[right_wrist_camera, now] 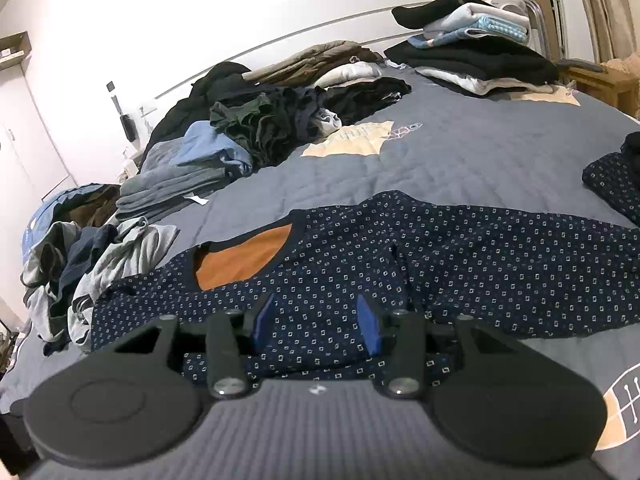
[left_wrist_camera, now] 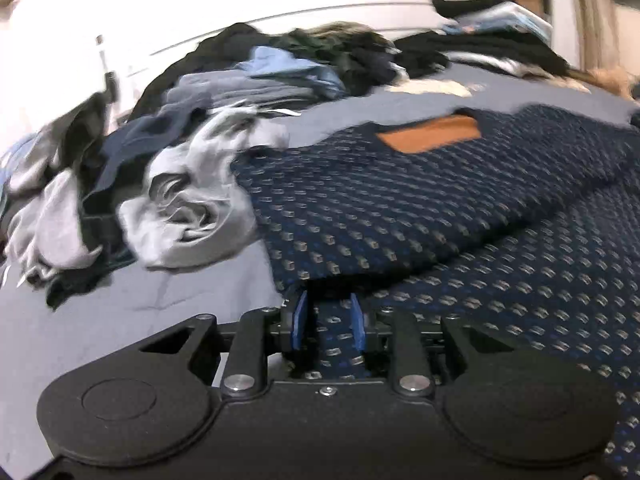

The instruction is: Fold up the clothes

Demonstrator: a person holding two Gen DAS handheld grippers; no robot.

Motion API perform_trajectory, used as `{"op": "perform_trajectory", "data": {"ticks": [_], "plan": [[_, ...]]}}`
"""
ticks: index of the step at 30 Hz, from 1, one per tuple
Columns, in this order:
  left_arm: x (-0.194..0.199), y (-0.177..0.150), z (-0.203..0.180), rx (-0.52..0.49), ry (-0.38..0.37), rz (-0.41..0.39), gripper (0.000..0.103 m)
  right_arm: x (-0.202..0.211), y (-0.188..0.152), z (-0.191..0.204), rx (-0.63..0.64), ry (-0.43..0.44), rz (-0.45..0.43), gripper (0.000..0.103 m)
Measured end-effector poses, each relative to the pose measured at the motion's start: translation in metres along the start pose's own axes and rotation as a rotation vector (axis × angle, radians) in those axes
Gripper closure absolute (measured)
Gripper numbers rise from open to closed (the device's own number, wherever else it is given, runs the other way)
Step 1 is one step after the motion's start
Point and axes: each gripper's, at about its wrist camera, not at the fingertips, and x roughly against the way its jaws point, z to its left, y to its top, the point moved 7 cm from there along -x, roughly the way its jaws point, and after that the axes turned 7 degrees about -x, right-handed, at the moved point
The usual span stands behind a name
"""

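Note:
A navy patterned sweater with an orange inner collar patch lies spread on the grey bed cover. In the left wrist view the sweater is partly folded over itself, its orange patch up. My left gripper has its blue pads close together with a fold of sweater cloth between them. My right gripper has its blue pads wide apart, resting over the sweater's near hem with cloth lying between them.
A rumpled grey garment and a heap of unfolded clothes lie to the left. Folded stacks sit at the far right of the bed. A white wall is behind. Another navy patterned piece lies at the right edge.

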Motion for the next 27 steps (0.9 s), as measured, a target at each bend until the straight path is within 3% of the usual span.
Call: {"op": "perform_trajectory", "data": {"ticks": [3,6,9,10,12,13,14,18,20,22,27], "plan": [[-0.002,-0.004,0.015,0.037,0.002,0.005,0.085,-0.002,0.0,-0.004,-0.01,-0.009,0.005,0.058],[0.005,-0.01,0.029,0.14,-0.032,0.012,0.085,-0.002,0.001,-0.007,-0.013,-0.012,0.007,0.058],[0.021,-0.014,0.029,0.17,-0.032,0.015,0.085,-0.002,0.001,-0.011,0.003,-0.025,0.014,0.058],[0.03,-0.012,0.026,0.17,-0.015,0.01,0.082,-0.002,0.0,-0.012,0.004,-0.028,0.026,0.057],[0.048,-0.007,0.022,0.172,0.019,0.001,0.061,-0.003,-0.001,-0.015,0.009,-0.035,0.046,0.056],[0.057,-0.005,0.02,0.172,0.036,-0.004,0.045,-0.003,-0.001,-0.016,0.016,-0.042,0.049,0.054],[0.066,-0.003,0.017,0.173,0.053,-0.008,0.041,-0.003,0.0,-0.017,0.022,-0.048,0.052,0.053],[0.103,0.011,-0.019,0.18,0.029,-0.014,0.038,0.002,0.001,-0.022,0.048,-0.079,0.042,0.039],[0.118,0.01,-0.029,0.247,0.027,-0.041,0.027,0.005,0.001,-0.025,0.056,-0.092,0.031,0.037],[0.122,0.007,-0.036,0.309,-0.006,-0.051,0.026,0.008,0.002,-0.029,0.059,-0.106,0.025,0.035],[0.121,0.009,-0.049,0.239,-0.014,-0.051,0.026,0.016,0.005,-0.044,0.043,-0.154,-0.01,0.035]]}}
